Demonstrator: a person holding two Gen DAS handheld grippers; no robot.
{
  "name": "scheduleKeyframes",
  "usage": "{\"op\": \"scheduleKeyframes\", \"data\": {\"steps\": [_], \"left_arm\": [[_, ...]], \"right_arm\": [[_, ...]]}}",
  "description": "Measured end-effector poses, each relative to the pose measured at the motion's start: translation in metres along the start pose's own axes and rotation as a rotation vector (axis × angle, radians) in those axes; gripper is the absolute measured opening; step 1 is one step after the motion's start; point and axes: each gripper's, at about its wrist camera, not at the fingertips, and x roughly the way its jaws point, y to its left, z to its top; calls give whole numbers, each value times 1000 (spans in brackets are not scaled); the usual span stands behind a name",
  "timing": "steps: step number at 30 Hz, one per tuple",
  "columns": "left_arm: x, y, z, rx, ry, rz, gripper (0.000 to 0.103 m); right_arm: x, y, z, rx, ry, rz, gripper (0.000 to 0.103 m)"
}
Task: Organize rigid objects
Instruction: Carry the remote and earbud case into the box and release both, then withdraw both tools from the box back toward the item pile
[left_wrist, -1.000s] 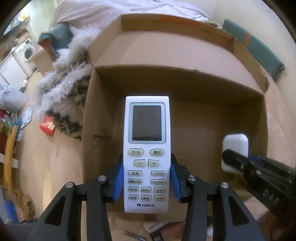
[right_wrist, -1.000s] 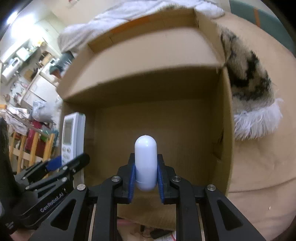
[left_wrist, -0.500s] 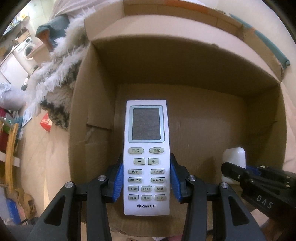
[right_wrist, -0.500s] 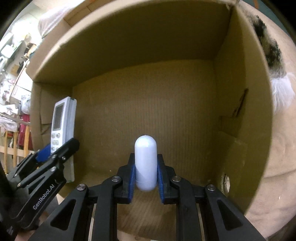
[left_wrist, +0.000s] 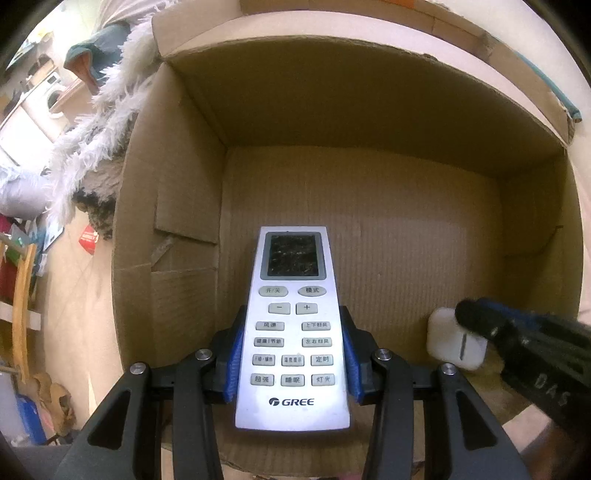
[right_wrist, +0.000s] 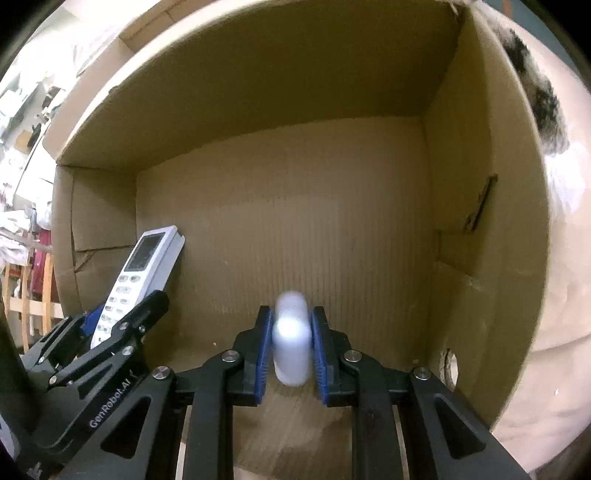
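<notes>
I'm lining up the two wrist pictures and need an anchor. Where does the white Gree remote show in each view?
Left wrist: the remote stands bottom centre, clamped in the left gripper.
Right wrist: the remote is at lower left, leaning toward the box's left wall.
Shared landmark: the cardboard box, whose ribbed back wall fills both views.

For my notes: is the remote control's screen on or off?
Off: the remote control shows a dark, blank screen, held by the left gripper inside the cardboard box.

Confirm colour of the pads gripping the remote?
Blue pads on black jaws, clearest in the left wrist view beside the white remote.
</notes>
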Motion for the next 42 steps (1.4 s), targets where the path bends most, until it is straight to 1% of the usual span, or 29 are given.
{"op": "scheduleKeyframes", "data": {"steps": [5, 7, 9, 10, 12, 13, 14, 16, 18, 19, 20, 24, 30, 36, 38, 42], "left_arm": [[3, 5, -2, -1, 7, 4, 41], [2, 8, -1, 3, -2, 3, 45], [-2, 5, -2, 3, 3, -18, 52], [-4, 4, -3, 0, 4, -20, 54], [-7, 5, -4, -4, -1, -10, 61], [-8, 6, -5, -4, -5, -6, 64], [-9, 6, -5, -4, -8, -5, 66], [-10, 7, -6, -2, -12, -10, 66], [-14, 3, -9, 2, -18, -12, 66], [-16, 3, -10, 4, -20, -12, 66], [-16, 3, -10, 8, -22, -11, 66], [-31, -8, -13, 1, -33, -10, 66], [-44, -13, -11, -7, -52, -12, 67], [-56, -1, -6, -40, -63, -28, 67], [-63, 5, -4, -47, -62, -35, 67], [-77, 15, 1, -49, -66, -23, 66]], "right_arm": [[-13, 7, -2, -21, -61, -10, 21], [-17, 7, -3, -25, -77, -3, 22], [-18, 4, 1, -25, -90, 5, 27], [-20, 4, 5, -23, -98, 6, 32], [-25, 5, 5, -15, -127, 22, 51], [-28, 6, 4, -12, -147, 30, 70], [-32, 7, 4, -10, -167, 39, 74], [-35, 9, 5, -12, -185, 50, 74], [-37, 9, 6, -2, -191, 63, 79], [-37, 9, 8, 3, -189, 67, 84], [-37, 8, 8, 5, -189, 71, 86], [-45, 3, 6, -4, -191, 66, 91], [-40, 8, 7, -5, -197, 60, 91], [-46, 8, 8, -2, -212, 70, 91], [-53, 10, 6, -12, -230, 72, 91], [-72, 12, 0, -33, -284, 65, 91]]}}
